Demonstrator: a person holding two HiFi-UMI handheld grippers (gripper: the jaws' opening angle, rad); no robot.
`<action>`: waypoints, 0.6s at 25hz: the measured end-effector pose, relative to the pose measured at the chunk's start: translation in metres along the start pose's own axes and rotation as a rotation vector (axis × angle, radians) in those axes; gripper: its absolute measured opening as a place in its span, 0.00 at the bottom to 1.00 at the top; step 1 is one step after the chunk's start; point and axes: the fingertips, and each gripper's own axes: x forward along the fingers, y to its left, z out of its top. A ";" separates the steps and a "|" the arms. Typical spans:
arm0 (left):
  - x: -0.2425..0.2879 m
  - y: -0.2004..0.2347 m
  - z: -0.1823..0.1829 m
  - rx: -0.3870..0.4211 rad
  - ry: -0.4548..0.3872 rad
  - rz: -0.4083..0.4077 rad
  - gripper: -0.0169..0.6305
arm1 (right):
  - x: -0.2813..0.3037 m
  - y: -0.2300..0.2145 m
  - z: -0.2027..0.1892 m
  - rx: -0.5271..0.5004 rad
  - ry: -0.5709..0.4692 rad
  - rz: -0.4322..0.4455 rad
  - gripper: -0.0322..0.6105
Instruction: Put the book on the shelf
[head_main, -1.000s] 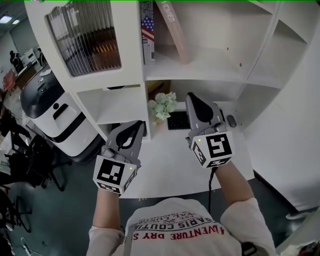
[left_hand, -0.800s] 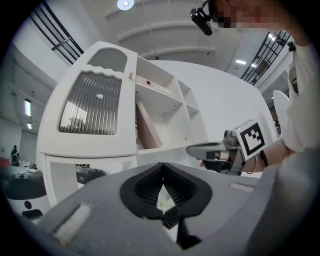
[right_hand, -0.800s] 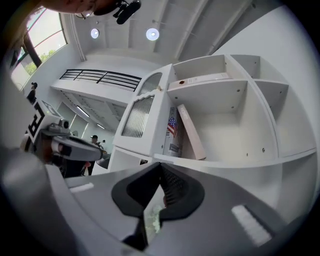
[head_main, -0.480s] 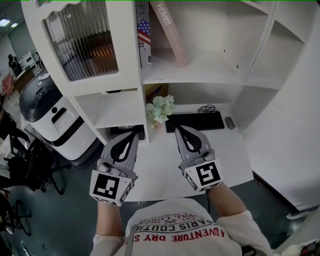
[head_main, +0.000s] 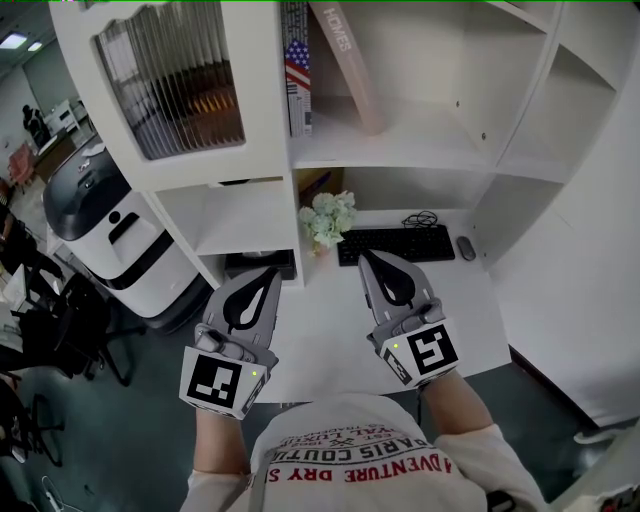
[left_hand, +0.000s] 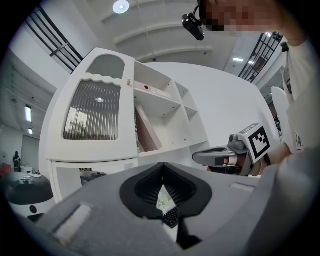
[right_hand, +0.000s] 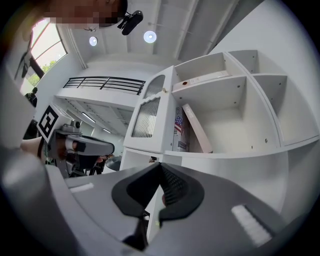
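Head view: we see the left gripper (head_main: 269, 273) and the right gripper (head_main: 366, 256) side by side above the near part of the white desk (head_main: 330, 335). They are well apart from each other, and both point away from us toward the shelf unit (head_main: 400, 135). In the left gripper view we find its jaws together at the tips with nothing between them; only the flowers (head_main: 328, 217) and the keyboard (head_main: 395, 243) show through the gap behind the tips. In the right gripper view its jaws are likewise closed and empty. Each marker cube sits near our chest, with a bare forearm running back from it, and both grippers lie roughly level. The right one is angled slightly inward.

The pink book (head_main: 350, 60) is already on the upper shelf. It leans to the left, its top end close to an upright book with a flag on its spine (head_main: 296, 70) and its foot on the shelf board. Neither gripper touches it. A mouse (head_main: 465, 247) lies right of the keyboard.
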 end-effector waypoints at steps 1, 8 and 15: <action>-0.001 0.001 -0.001 -0.003 0.002 0.003 0.04 | 0.000 0.002 -0.001 0.002 0.004 0.004 0.05; -0.006 0.006 -0.012 -0.013 0.035 0.010 0.04 | 0.005 0.014 -0.006 -0.025 0.039 0.041 0.05; -0.006 0.001 -0.017 -0.021 0.052 -0.015 0.04 | 0.004 0.020 -0.005 -0.013 0.029 0.038 0.05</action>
